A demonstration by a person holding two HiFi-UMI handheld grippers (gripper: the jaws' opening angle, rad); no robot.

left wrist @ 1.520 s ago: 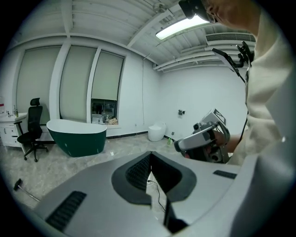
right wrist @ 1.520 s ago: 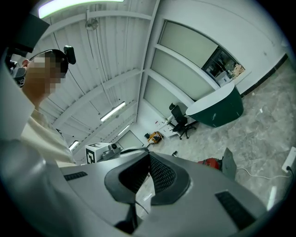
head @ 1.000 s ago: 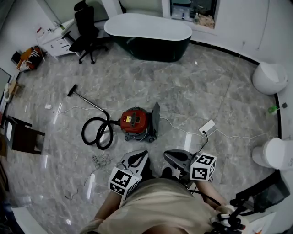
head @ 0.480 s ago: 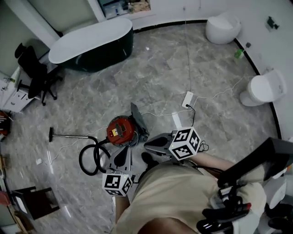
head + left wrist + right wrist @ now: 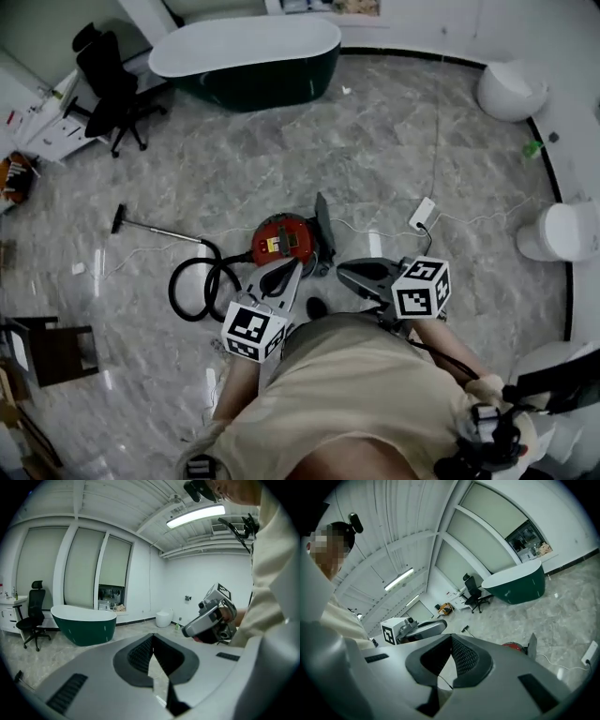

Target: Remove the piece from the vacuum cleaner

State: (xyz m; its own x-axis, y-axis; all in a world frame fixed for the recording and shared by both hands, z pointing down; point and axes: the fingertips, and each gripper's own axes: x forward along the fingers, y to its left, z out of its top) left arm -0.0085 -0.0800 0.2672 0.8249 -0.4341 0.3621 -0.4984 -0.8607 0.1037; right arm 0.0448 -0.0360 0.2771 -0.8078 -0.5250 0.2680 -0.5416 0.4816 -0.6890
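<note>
Approach step in hand: left tool (image 5: 289,271) and right tool (image 5: 349,273), both clenched on nothing, hover near the red vacuum cleaner (image 5: 284,240) on the floor (image 5: 403,141); next, open one and lower it onto the removable piece

Red vacuum cleaner (image 5: 284,242); dark-green bathtub (image 5: 251,67)

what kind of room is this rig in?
Probably a bathroom showroom or mock-up rather than a home bathroom: a freestanding green bathtub and a white toilet stand on a wide marble-look floor, with an office chair nearby.
</note>
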